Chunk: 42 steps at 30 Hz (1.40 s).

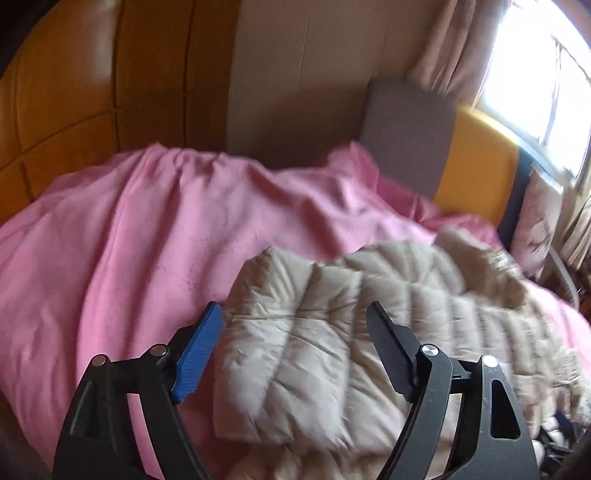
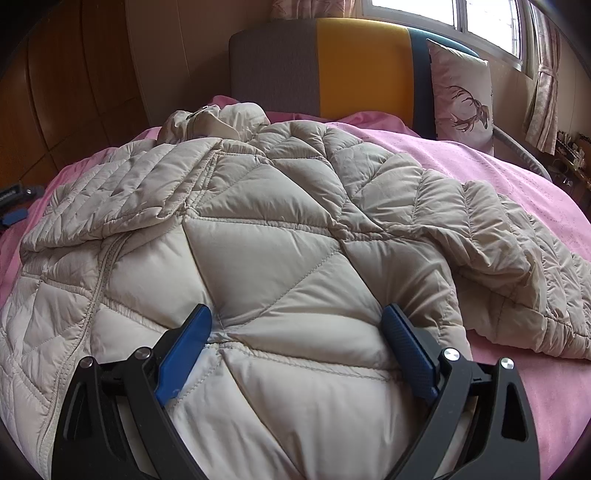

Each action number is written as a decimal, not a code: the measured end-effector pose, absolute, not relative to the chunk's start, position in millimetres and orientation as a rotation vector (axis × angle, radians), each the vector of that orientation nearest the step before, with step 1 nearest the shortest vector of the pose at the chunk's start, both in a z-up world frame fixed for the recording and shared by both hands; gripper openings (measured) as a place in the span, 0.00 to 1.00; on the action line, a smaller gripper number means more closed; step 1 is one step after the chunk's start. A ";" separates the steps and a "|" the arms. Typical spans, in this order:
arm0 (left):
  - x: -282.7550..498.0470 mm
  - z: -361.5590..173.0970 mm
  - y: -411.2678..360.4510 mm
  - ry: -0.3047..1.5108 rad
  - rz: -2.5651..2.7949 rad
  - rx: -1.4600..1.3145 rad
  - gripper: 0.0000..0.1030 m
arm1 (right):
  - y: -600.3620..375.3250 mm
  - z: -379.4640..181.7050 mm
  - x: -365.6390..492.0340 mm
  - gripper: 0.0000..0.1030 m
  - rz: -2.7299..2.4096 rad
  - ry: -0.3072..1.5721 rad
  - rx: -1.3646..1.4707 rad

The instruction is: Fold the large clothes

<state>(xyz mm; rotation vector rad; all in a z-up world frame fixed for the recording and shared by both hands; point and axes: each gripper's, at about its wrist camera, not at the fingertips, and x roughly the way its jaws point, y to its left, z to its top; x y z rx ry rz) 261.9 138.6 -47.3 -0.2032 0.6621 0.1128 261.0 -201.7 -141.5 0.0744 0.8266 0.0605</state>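
Note:
A beige quilted down jacket point(image 2: 266, 229) lies spread on a pink bedspread point(image 2: 498, 177). Its left sleeve is folded over the chest and its right sleeve point(image 2: 517, 251) stretches out to the right. My right gripper point(image 2: 297, 317) is open, its blue fingers resting on the jacket's lower body, one on each side of a padded section. In the left wrist view the jacket's folded sleeve end point(image 1: 295, 332) lies between the fingers of my left gripper point(image 1: 295, 314), which is open above it. The view is motion-blurred.
A headboard in grey, yellow and blue point(image 2: 362, 66) stands at the far end, with a deer-print pillow point(image 2: 461, 96) against it. A wooden wardrobe point(image 1: 92, 81) is on the left. A window with curtains point(image 2: 491, 22) is at the right.

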 end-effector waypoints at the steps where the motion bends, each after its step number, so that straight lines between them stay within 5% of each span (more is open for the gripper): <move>1: 250.7 -44.7 132.6 0.658 0.096 -0.219 0.78 | -202.2 -141.3 260.7 0.91 0.060 0.826 0.074; 12: 201.9 -115.5 59.1 0.752 -0.069 -0.041 0.89 | -202.2 -133.7 257.2 0.98 0.051 0.937 0.016; 17: 209.0 -120.4 66.2 0.756 -0.110 -0.090 0.93 | -268.2 -104.2 211.6 0.98 0.048 0.786 0.333; 22: 205.9 -119.5 65.6 0.751 -0.111 -0.088 0.94 | -361.9 -105.6 166.7 0.82 -0.155 0.742 0.564; 30: 204.8 -120.0 63.9 0.754 -0.109 -0.083 0.95 | -492.3 -128.9 113.2 0.73 -0.368 0.652 0.897; 42: 207.8 -122.1 59.6 0.769 -0.097 -0.061 0.96 | -584.3 -137.4 104.6 0.68 -0.517 0.511 1.054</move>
